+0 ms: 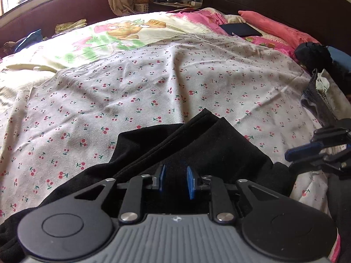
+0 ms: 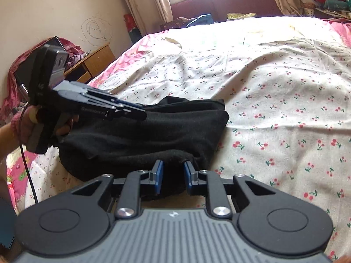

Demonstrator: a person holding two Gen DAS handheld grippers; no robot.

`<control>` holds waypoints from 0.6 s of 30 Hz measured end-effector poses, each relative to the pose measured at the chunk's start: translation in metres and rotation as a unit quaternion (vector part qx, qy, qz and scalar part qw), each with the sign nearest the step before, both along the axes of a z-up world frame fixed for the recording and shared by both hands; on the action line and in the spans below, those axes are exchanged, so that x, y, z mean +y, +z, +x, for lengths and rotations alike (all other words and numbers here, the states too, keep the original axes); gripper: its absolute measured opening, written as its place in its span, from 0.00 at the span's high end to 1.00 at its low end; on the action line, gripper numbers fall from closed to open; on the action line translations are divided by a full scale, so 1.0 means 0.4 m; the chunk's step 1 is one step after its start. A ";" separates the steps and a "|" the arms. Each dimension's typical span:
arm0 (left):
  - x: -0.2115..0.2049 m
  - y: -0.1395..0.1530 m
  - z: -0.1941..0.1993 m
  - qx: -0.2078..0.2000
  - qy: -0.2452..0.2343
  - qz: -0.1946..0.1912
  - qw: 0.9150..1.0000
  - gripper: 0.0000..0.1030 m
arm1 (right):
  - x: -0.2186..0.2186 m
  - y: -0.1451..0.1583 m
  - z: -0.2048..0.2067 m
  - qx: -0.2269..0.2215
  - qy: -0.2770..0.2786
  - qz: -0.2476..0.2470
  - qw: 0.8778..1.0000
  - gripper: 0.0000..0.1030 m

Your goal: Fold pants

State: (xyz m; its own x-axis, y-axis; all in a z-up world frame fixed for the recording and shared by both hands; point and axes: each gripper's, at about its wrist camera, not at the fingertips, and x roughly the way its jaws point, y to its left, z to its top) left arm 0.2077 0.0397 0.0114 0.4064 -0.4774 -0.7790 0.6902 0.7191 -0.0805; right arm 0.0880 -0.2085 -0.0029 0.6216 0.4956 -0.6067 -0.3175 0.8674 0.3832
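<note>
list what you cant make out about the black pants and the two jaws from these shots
- Near edge of the black pants: hidden in both wrist views by the gripper bodies.
- Left gripper: whether its jaws pinch cloth is unclear; black fabric fills the gap.
- Right gripper: same doubt in its own view.
- Right gripper in the left wrist view: cut off by the right edge.
- Dark flat item by the pink pillow: too small to identify.

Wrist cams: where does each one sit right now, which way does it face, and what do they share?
Left wrist: behind the left tongs, low over the black pants, facing the headboard; right tongs at the right edge.
Right wrist: behind the right tongs, at the pants' near edge, facing the window; left tongs and holding hand at left.
Shared: pants, cherry-print sheet, both tongs.
</note>
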 end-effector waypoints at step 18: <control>0.051 -0.104 -0.068 -0.034 0.025 0.007 0.999 0.59 | -0.047 -0.176 0.293 0.063 -0.022 0.168 0.984 0.64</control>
State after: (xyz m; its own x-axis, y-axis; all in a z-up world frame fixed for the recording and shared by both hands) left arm 0.1806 0.0603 -0.0303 0.4811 -0.4453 -0.7552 0.6574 0.7531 -0.0253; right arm 0.2053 -0.2274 -0.0734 0.5767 0.6562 -0.4867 -0.2147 0.6966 0.6846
